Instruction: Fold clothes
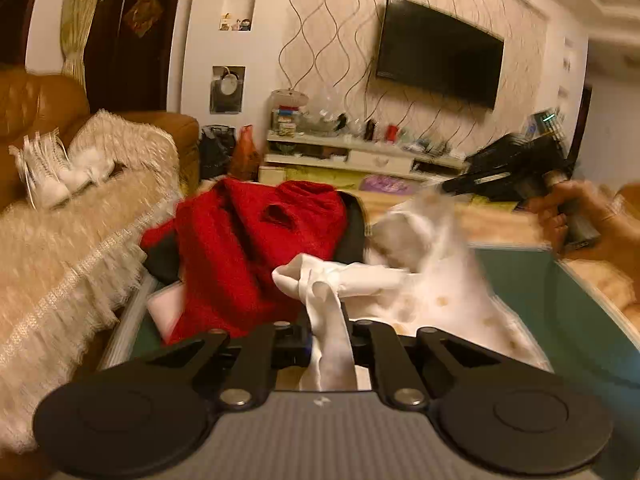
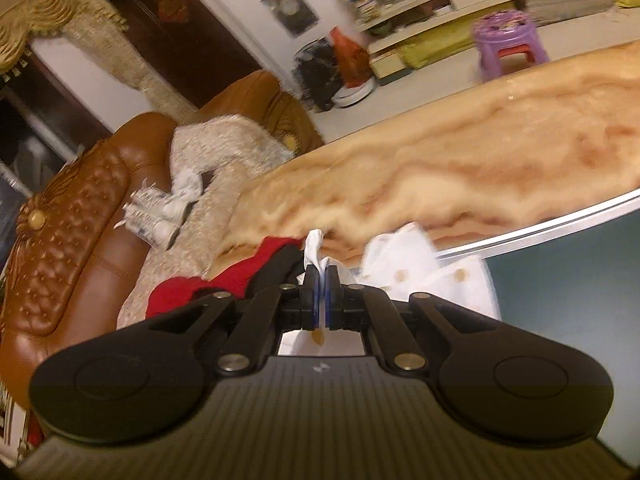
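Observation:
A white garment with small tan spots (image 1: 436,296) is lifted off the green table (image 1: 560,304). My left gripper (image 1: 330,332) is shut on a bunched white edge of it that sticks out past the jaws. My right gripper (image 1: 452,188), held by a hand at the right, grips another part of the garment higher up. In the right wrist view the right gripper (image 2: 321,280) is shut on a thin white fold, with the garment (image 2: 432,268) hanging to the right. A red garment (image 1: 248,256) lies heaped behind on the table's left; it also shows in the right wrist view (image 2: 180,292).
A brown leather sofa (image 2: 72,216) with a cream fringed throw (image 1: 60,248) and white shoes (image 1: 52,172) stands left. A marbled tabletop (image 2: 460,168) lies beyond the green table. A TV (image 1: 438,52), shelf unit (image 1: 360,156) and purple stool (image 2: 510,44) are farther back.

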Demonstrator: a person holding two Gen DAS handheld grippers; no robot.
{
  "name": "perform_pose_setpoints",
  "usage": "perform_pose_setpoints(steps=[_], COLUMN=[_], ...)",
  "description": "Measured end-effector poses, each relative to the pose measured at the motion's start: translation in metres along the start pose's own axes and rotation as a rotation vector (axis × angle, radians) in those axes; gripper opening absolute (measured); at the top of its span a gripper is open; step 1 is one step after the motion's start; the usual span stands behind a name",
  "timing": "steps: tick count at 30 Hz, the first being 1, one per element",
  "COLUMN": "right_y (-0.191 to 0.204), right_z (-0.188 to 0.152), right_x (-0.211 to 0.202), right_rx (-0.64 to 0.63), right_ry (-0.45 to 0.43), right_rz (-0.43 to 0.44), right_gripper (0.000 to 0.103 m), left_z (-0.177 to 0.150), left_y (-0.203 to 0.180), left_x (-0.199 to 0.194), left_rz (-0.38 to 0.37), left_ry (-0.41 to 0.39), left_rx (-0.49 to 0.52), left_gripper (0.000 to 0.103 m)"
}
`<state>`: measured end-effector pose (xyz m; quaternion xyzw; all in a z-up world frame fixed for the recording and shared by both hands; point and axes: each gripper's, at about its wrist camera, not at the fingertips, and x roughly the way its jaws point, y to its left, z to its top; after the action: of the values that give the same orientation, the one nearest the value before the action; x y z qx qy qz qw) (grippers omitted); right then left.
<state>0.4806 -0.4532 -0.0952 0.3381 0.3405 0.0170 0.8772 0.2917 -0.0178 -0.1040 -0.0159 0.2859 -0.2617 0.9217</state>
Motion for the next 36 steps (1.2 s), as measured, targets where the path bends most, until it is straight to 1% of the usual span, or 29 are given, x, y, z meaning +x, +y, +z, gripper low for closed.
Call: perform_pose_setpoints(steps=[2,5,7,8,9,10,11,12,14,15,16,21,24,25,26,27,28,30,33,36], right_y=[0.013,0.041,0.062,0.069,0.077,0.083,0.088,0.092,0.104,0.111,0.121,0.155,0.169,0.168,0.162,0.156,0.150,0.127,0.094,0.061], right_z=[-0.006,-0.019,-0.030,-0.034,-0.039,-0.043,-0.047,-0.050,-0.055,-0.057,-0.063,-0.085,-0.102,-0.105,-0.101,-0.096,-0.092,-0.064,-0.023,0.020], right_x=[0.012,0.035,0.052,0.058,0.064,0.066,0.069,0.070,0.070,0.070,0.073,0.086,0.100,0.106,0.104,0.102,0.100,0.073,0.033,-0.023], right_rx=[-0.012,-0.071,-0.150,-0.183,-0.216,-0.234,-0.251,-0.264,-0.332,-0.380,-0.457,-0.719,-0.890,-0.913,-0.879,-0.844,-0.809,-0.648,-0.408,-0.151], right_ry=[0.027,0.091,0.132,0.142,0.152,0.161,0.171,0.179,0.196,0.203,0.212,0.275,0.299,0.321,0.329,0.338,0.346,0.306,0.245,0.153], right_rz=[0.035,0.045,0.004,-0.020,-0.045,-0.059,-0.073,-0.069,-0.115,-0.149,-0.198,-0.345,-0.482,-0.506,-0.501,-0.496,-0.490,-0.425,-0.326,-0.189], right_gripper=[0.005,0.006,0.007,0.016,0.023,0.040,0.047,0.048,0.048,0.048,0.048,0.048,0.048,0.046,0.024,0.009,0.006,0.005,0.005,0.004], left_z=[-0.010,-0.023,-0.028,-0.029,-0.030,-0.030,-0.029,-0.029,-0.029,-0.030,-0.031,-0.033,-0.032,-0.031,-0.030,-0.027,-0.025,-0.016,0.000,0.020], left_y=[-0.007,-0.007,-0.001,0.002,0.003,0.001,0.000,-0.003,-0.011,-0.017,-0.022,-0.044,-0.057,-0.061,-0.068,-0.072,-0.076,-0.077,-0.069,-0.062], left_x=[-0.014,-0.025,-0.027,-0.028,-0.030,-0.032,-0.033,-0.035,-0.038,-0.040,-0.041,-0.048,-0.056,-0.058,-0.059,-0.062,-0.066,-0.072,-0.082,-0.097], left_rz=[0.002,0.015,0.022,0.020,0.016,0.013,0.010,0.001,-0.020,-0.029,-0.038,-0.079,-0.108,-0.118,-0.124,-0.126,-0.128,-0.134,-0.145,-0.175], left_ry=[-0.003,0.000,0.005,0.003,-0.001,-0.006,-0.010,-0.013,-0.016,-0.016,-0.017,-0.019,-0.019,-0.020,-0.021,-0.025,-0.030,-0.047,-0.079,-0.132], left_rx=[-0.020,-0.053,-0.094,-0.113,-0.121,-0.116,-0.107,-0.099,-0.093,-0.092,-0.091,-0.072,-0.057,-0.052,-0.043,-0.029,-0.014,-0.008,-0.043,-0.085], left_gripper=[0.009,0.009,0.009,0.009,0.009,0.009,0.009,0.009,0.009,0.009,0.009,0.009,0.009,0.009,0.009,0.009,0.009,0.009,0.009,0.009])
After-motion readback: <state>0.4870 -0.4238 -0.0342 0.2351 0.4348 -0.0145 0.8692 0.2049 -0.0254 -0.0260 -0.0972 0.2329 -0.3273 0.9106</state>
